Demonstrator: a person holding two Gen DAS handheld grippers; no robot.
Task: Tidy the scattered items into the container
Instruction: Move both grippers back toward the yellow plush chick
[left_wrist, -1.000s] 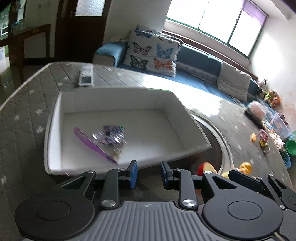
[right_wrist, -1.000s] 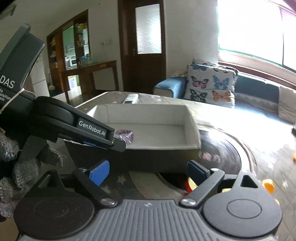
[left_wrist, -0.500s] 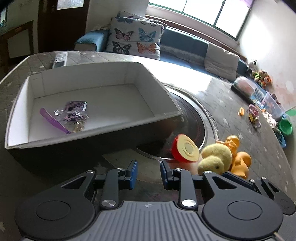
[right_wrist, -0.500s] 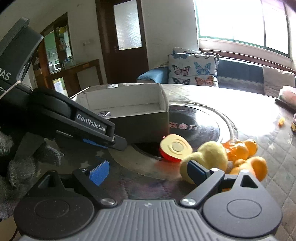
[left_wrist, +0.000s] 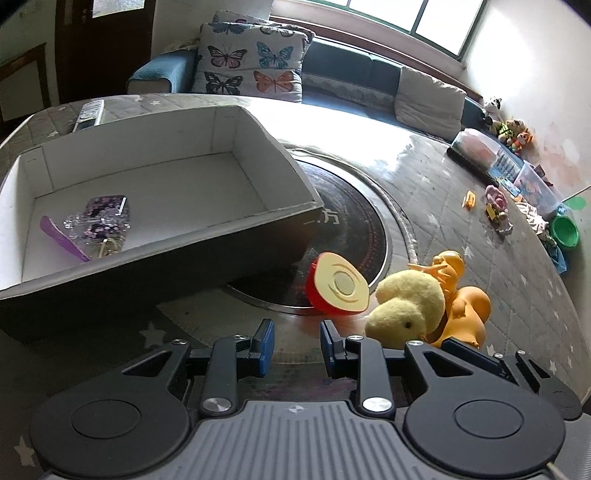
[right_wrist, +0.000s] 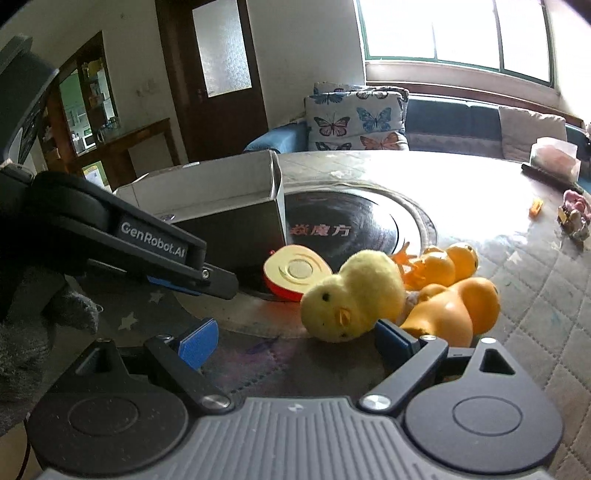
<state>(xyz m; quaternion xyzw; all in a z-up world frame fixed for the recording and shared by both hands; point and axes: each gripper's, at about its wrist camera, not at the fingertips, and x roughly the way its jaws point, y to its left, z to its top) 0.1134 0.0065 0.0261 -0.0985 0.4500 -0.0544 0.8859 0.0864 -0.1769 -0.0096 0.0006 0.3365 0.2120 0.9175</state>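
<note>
A: Two grippers, both empty. Left gripper (left_wrist: 297, 345): jaws parted to a narrow gap, nothing between the blue pads (left_wrist: 266, 341), bare table surface showing below. Right gripper (right_wrist: 297, 341): jaws spread wide, nothing clamped.

B: Nearest items?

A: One yellow plush chick (right_wrist: 352, 295), lying on its side just ahead of the right gripper, near that gripper's right-hand pad (right_wrist: 393, 341); whether they touch, I cannot tell. In the left wrist view the same chick (left_wrist: 408, 308) sits just right of the fingers. Beside it, one red toy apple half (left_wrist: 338, 284), cut face up and tilted, resting at the rim of the dark round inset (left_wrist: 354, 236). Behind the chick, a cluster of orange rubber toys (right_wrist: 450, 295), touching it.

B: Container?

A: One white-lined box (left_wrist: 291, 173), upper left in the left wrist view, standing on the table (left_wrist: 517, 295) close to the apple half. Contents: one patterned pouch (left_wrist: 105, 218) and one purple strip (left_wrist: 61, 240).

B: Further out?

A: One remote control (left_wrist: 88, 112) beyond the box; butterfly cushions (left_wrist: 251, 66) on a blue sofa (left_wrist: 369, 74); small toys (left_wrist: 495, 206) at the table's far edge.
</note>
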